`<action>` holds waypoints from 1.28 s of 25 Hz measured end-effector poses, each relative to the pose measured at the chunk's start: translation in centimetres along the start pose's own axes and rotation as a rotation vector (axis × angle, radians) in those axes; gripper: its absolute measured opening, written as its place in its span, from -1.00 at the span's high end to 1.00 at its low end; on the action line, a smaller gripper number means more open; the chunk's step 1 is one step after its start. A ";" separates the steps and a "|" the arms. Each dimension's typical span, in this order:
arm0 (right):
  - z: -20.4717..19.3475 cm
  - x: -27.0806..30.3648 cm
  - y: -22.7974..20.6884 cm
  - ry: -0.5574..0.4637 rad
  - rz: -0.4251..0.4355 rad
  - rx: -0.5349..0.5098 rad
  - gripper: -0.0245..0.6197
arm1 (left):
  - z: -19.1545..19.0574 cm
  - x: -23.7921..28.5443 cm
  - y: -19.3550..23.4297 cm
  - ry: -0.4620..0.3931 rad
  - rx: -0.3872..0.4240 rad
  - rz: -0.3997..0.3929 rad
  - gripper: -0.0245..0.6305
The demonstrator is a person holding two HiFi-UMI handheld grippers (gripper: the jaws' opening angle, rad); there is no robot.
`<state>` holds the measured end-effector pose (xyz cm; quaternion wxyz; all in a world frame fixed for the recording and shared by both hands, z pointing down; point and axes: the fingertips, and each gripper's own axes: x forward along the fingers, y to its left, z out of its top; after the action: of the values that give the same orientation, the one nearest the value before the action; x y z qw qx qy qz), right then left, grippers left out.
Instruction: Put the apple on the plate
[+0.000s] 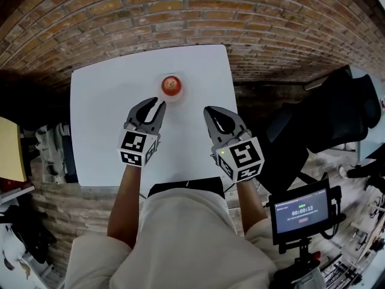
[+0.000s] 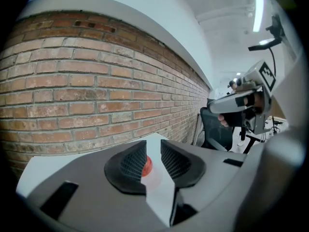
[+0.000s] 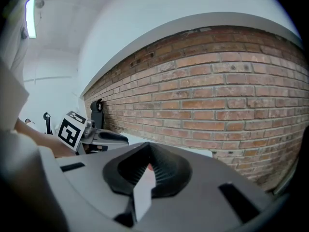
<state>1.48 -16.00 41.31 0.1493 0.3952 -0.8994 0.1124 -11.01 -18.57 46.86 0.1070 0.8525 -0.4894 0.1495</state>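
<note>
The apple (image 1: 172, 85) sits on the plate (image 1: 175, 100), just ahead of the left gripper (image 1: 157, 103), whose jaws stand slightly apart with nothing between them. The right gripper (image 1: 209, 111), jaws pressed together, hangs farther off to the apple's right.

White table (image 1: 96, 131); brick wall (image 2: 72, 81); black chair (image 1: 337, 116).

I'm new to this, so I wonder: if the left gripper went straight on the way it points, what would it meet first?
Probably the apple on its plate: from the left gripper, it shows between the parted jaws, though depth is unclear.
</note>
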 end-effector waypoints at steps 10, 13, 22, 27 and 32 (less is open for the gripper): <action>2.1 -0.9 0.4 -0.037 0.000 -0.041 0.92 | 2.9 -2.4 -0.2 -0.070 0.008 0.019 0.84; 2.6 -1.2 0.6 -0.051 -0.004 -0.052 0.92 | 3.7 -2.9 -0.6 -0.090 0.004 0.003 0.86; 4.9 -2.4 1.9 -0.099 -0.018 -0.087 0.92 | 6.6 -5.5 -0.7 -0.157 0.044 -0.003 0.91; 6.6 -2.8 3.0 -0.134 -0.017 -0.115 0.92 | 8.8 -7.5 -0.7 -0.202 0.072 0.006 0.91; 8.3 -3.4 3.6 -0.169 -0.018 -0.133 0.92 | 10.9 -9.1 -1.3 -0.236 0.094 0.007 0.91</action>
<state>-0.51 -14.00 32.07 0.0997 0.4008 -0.9106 0.0173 -12.61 -14.19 33.36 0.0078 0.8665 -0.4941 0.0714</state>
